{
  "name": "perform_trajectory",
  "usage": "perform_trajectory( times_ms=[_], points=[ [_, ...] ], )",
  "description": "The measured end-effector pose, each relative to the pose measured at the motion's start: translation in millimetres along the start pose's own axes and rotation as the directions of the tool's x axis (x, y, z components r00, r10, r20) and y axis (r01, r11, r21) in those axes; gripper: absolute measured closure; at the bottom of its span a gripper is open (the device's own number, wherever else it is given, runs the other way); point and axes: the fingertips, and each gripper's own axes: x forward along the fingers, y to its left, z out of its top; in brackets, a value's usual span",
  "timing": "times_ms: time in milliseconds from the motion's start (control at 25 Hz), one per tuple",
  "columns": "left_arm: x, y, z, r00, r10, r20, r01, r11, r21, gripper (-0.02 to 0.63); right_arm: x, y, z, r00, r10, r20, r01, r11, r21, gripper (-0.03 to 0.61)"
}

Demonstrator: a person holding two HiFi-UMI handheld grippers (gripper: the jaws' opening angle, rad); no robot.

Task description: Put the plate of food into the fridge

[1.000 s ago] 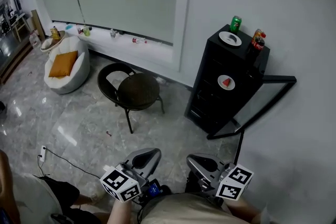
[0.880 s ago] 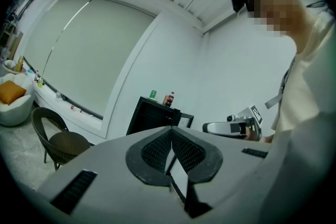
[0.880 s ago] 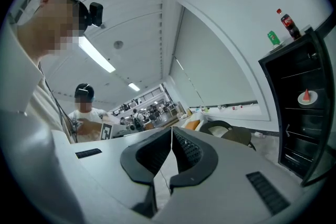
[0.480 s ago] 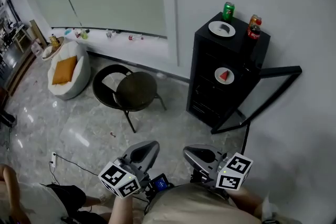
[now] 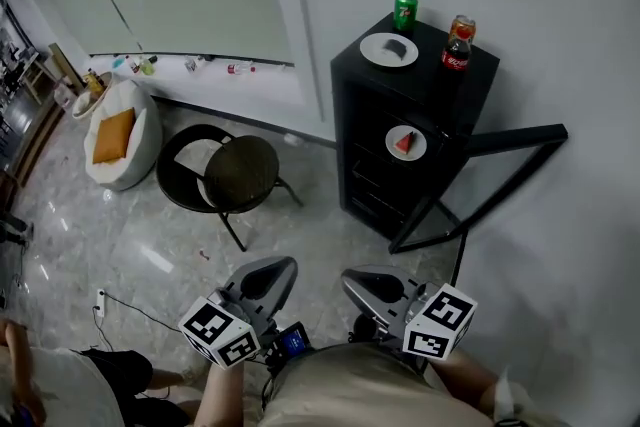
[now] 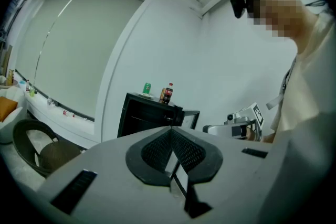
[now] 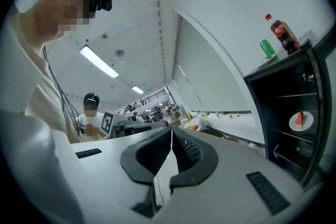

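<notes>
Held low at the waist, the left claw (image 5: 272,273) and right claw (image 5: 368,283) are pressed together, empty, pointing toward the open fridge (image 5: 430,77); one plate of food (image 5: 388,49) sits on top, a second plate (image 5: 405,143) on a shelf inside

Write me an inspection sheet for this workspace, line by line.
Surface: black fridge top, carrying a plate and drinks.
Job's things: plate with dark food on top; second plate with a red slice on a shelf inside; door open.
Clutter: green can, cola bottle.
Grippers: left gripper and right gripper shut, empty, far from the fridge.
Cables: white cable on the floor.
Surroundings: chair, cushioned seat.
</notes>
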Motion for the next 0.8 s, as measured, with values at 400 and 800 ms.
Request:
perform_trajectory(
  times_ms=[400, 800],
  points=[
    [69, -22, 9, 1.000, -0.005, -0.026, 0.006, 0.999, 0.045, 0.603, -34, -50, 18, 1.000, -0.006, -0.009, 0.005, 0.997, -0.080, 0.558],
    [87, -10, 9, 0.999, 0.008, -0.043, -0.006, 0.999, 0.051, 0.603, -34, -75, 25, 1.000, -0.021, -0.012, 0.021, 0.998, -0.056, 0.558]
  ],
)
